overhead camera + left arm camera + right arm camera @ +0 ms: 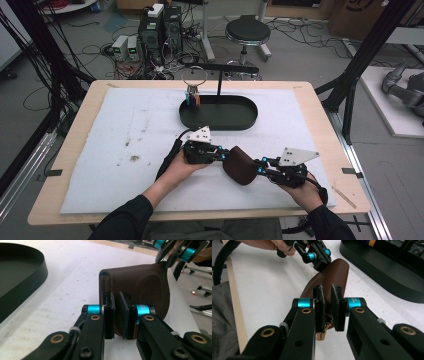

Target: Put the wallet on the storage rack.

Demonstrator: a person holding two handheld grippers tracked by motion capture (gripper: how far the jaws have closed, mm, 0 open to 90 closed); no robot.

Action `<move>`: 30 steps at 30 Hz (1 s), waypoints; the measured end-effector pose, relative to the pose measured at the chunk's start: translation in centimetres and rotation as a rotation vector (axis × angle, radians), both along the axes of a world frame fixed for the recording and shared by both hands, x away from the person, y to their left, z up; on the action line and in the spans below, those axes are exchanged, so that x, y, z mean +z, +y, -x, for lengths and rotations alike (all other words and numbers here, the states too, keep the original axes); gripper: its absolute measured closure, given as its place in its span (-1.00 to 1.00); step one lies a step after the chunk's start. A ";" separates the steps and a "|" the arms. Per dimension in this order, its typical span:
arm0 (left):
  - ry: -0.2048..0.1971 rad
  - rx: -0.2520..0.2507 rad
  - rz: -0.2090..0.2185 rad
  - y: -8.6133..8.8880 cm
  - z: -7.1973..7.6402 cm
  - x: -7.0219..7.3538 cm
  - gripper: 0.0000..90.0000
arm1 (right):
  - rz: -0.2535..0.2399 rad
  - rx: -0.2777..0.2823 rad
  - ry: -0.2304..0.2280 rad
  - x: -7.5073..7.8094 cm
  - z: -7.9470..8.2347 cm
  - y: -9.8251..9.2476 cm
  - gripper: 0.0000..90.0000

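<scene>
Holding a brown leather pouch between them, the left gripper and the right gripper meet at the lower centre of the high view, over the white mat. In the left gripper view the jaws stand close together, nipped on the stitched edge of the pouch at the middle of the frame, with the embossed flap spreading toward the upper right. In the right gripper view the jaws are likewise nearly closed, pinching the near end of the pouch at the centre of the frame, where a small brass-coloured tab peeks out just below the pads; whether that tab itself is gripped I cannot tell. The pouch looks lifted or tilted off the mat between the two grips, not lying flat. Above it in the high view sits the black oval tray with a stand and a ring, well apart from the pouch. Judging by this, both grasps are secured and the pouch is under control; opening or placing it appears not yet done.
</scene>
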State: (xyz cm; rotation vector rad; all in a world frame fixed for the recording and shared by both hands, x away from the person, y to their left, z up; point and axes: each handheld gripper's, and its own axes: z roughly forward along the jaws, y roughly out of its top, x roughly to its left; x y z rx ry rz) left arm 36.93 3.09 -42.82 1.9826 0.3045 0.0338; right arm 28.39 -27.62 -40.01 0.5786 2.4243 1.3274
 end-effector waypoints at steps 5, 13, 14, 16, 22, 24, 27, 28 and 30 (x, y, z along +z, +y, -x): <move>0.002 -0.006 0.008 0.2 0.1 0.1 0.94 | 0.000 0.003 0.002 0.0 0.0 -0.1 0.85; -0.023 -0.017 0.009 0.4 0.6 0.3 0.95 | -0.019 0.011 0.021 0.0 -0.2 -0.3 0.75; -0.027 -0.019 0.014 0.5 0.7 0.3 0.96 | -0.020 0.011 0.024 -0.1 -0.2 -0.3 0.70; -0.038 -0.023 0.014 0.6 0.9 0.3 0.96 | -0.029 0.012 0.046 -0.2 -0.3 -0.4 0.59; -0.089 -0.052 0.021 0.6 1.6 0.6 0.96 | -0.045 -0.006 0.105 -0.5 -1.0 -0.4 0.22; -0.105 -0.061 0.025 0.6 1.7 0.6 0.96 | -0.055 -0.014 0.136 -0.6 -1.2 -0.3 0.17; -0.121 -0.069 0.028 0.5 1.9 0.7 0.96 | -0.055 -0.030 0.146 -0.7 -1.4 -0.3 0.14; -0.124 -0.067 0.030 0.4 2.0 0.7 0.96 | -0.055 -0.029 0.154 -0.7 -1.5 -0.3 0.13; -0.134 -0.075 0.030 0.4 2.1 0.8 0.96 | -0.054 -0.032 0.145 -0.7 -1.4 -0.3 0.13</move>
